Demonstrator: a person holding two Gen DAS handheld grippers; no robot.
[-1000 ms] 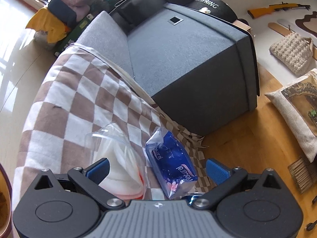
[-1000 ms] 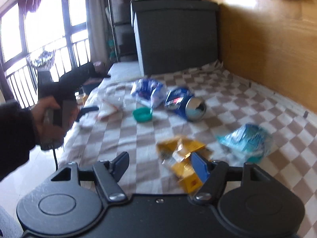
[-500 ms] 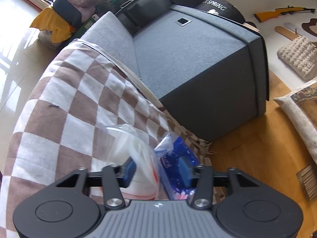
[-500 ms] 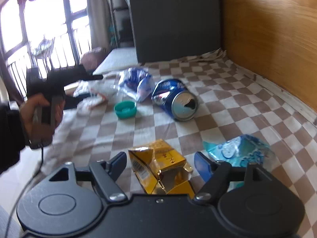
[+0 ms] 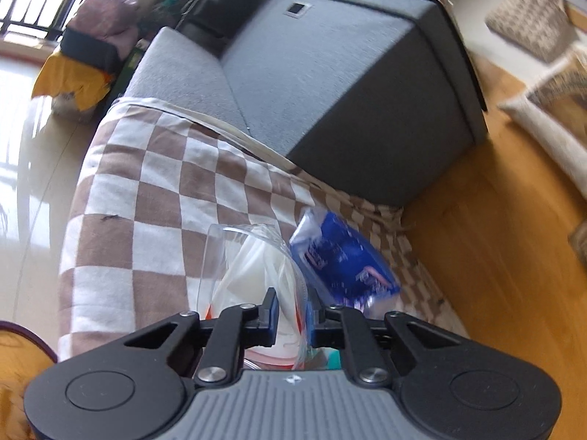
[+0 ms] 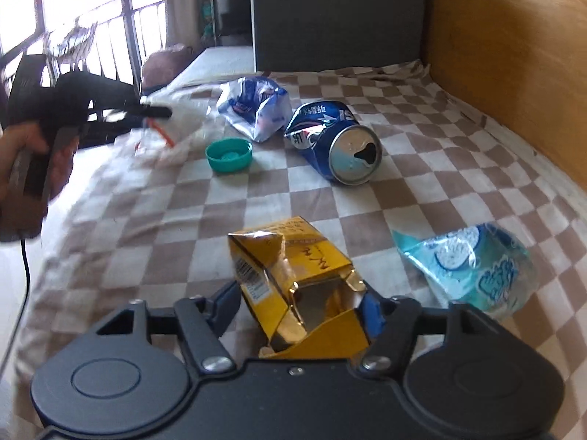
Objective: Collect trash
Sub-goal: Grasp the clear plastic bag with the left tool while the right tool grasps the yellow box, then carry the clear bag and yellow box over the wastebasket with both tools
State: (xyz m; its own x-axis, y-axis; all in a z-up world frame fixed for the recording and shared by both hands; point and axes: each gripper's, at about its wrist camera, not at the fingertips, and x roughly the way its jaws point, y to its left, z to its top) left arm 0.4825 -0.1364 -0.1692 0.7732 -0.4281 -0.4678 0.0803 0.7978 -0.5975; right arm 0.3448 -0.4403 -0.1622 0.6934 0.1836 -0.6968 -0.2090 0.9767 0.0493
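My left gripper [image 5: 291, 317] is shut on a clear plastic bag [image 5: 253, 264] with white contents, held just above the checkered blanket [image 5: 146, 190]. A blue tissue pack [image 5: 341, 260] lies right of it. In the right wrist view the left gripper [image 6: 154, 112] and the bag [image 6: 176, 124] show at the left. My right gripper [image 6: 299, 310] is open around a torn yellow carton [image 6: 293, 278]; its fingers flank the carton. A crushed blue can [image 6: 334, 143], a teal cap [image 6: 229, 154], the blue pack [image 6: 253, 106] and a light-blue wrapper [image 6: 473, 264] lie on the blanket.
A grey upholstered block [image 5: 348, 84] stands at the blanket's far end, also in the right wrist view [image 6: 337, 14]. A wooden wall [image 6: 513, 55] runs along the right side. The blanket's left edge drops to a shiny floor [image 5: 22, 139]. Window railings [image 6: 91, 25] are behind.
My left gripper closed on the clear plastic bag and lifted it slightly. My right gripper moved forward and down until the yellow carton sat between its open fingers.
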